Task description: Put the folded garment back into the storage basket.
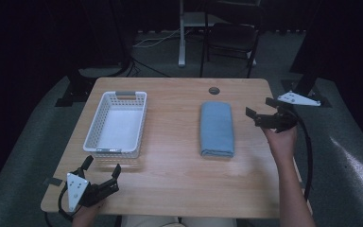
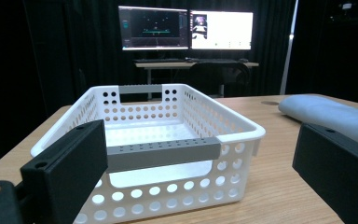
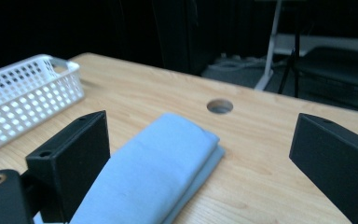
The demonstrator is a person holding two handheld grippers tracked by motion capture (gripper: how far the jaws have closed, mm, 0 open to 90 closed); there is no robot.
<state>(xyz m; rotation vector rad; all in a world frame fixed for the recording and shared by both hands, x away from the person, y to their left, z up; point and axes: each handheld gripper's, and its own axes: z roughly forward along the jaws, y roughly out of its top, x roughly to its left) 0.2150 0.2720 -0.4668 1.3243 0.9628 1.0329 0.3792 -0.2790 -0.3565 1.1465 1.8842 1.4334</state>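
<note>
Right gripper (image 1: 257,112) hovers wide open and empty, just off the right side of the towel (image 1: 216,128), with nothing between its jaws yet. Seen from its own camera, the towel (image 3: 158,172) lies right ahead and below — folded blue cloth, several layers thick. I'd judge it light, soft and floppy, not slippery or breakable; a pinch on a loose corner would likely let it unfold, so the thick folded edge nearest the gripper looks the better hold. Left gripper (image 1: 101,168) sits open and idle too, facing the near end of the white basket (image 1: 142,120), which is well apart from the towel. Underneath is a smooth wooden table (image 1: 179,170) — around it, a dark room with a chair (image 1: 231,35) beyond.
</note>
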